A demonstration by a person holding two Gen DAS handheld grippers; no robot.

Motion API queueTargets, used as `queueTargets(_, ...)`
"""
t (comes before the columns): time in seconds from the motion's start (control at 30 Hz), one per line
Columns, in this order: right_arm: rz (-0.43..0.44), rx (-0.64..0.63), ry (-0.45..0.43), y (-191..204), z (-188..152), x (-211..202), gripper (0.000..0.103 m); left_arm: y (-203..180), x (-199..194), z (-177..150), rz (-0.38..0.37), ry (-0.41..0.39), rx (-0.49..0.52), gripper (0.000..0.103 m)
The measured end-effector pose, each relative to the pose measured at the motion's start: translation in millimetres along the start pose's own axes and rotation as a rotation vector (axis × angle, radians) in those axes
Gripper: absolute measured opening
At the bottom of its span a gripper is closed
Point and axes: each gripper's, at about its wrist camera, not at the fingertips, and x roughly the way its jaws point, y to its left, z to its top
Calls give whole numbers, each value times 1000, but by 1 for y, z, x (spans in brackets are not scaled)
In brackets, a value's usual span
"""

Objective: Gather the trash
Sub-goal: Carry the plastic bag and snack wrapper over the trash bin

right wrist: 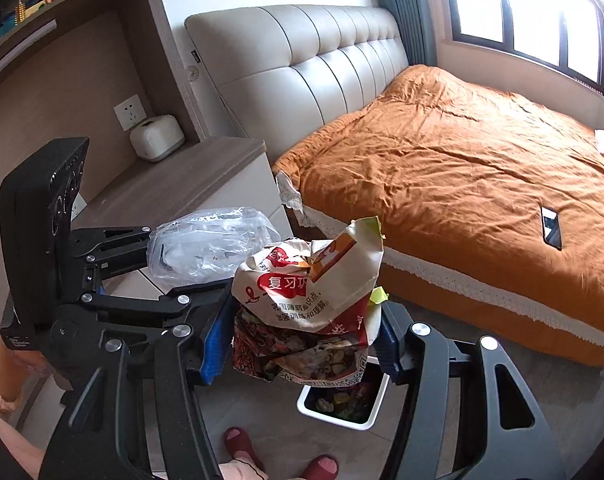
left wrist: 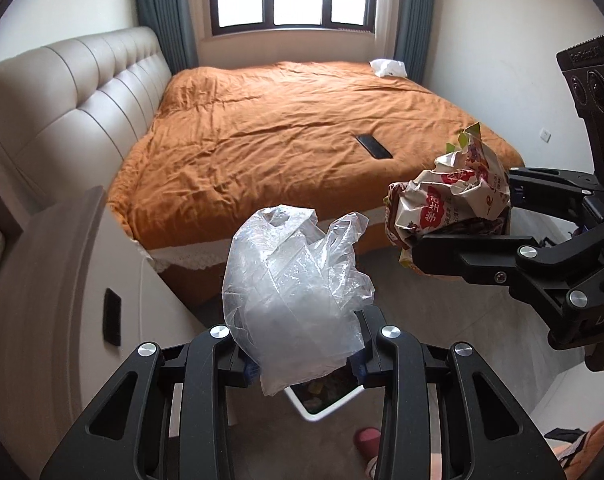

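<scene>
My left gripper [left wrist: 302, 364] is shut on a crumpled clear plastic bag [left wrist: 294, 288], held in the air; the bag also shows in the right wrist view [right wrist: 210, 248]. My right gripper [right wrist: 302, 340] is shut on a wad of crumpled printed paper and wrappers [right wrist: 309, 304], which also shows in the left wrist view [left wrist: 453, 200]. A white trash bin [right wrist: 341, 404] with colourful trash inside stands on the floor right below both grippers; in the left wrist view its rim [left wrist: 325, 408] peeks out under the bag.
A bed with an orange cover [left wrist: 302, 132] fills the room ahead, with a black phone [left wrist: 373, 146] and a white crumpled item [left wrist: 387, 67] on it. A wooden nightstand [right wrist: 174, 184] with a white box [right wrist: 156, 136] stands left. Red slippers [right wrist: 242, 444] are near the bin.
</scene>
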Motion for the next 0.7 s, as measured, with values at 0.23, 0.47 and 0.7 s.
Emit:
queueTargets(0.23, -10, 44, 80, -34, -35, 56, 61, 1, 81, -34, -50, 97, 9, 34)
queueTargets(0.47, -10, 70, 185, -69, -93, 137, 61, -2, 172, -89, -107, 178, -1, 34)
queueTargets(0.7, -24, 93, 310, -105, -164, 225, 61, -1, 275, -159, -167, 272, -43, 34)
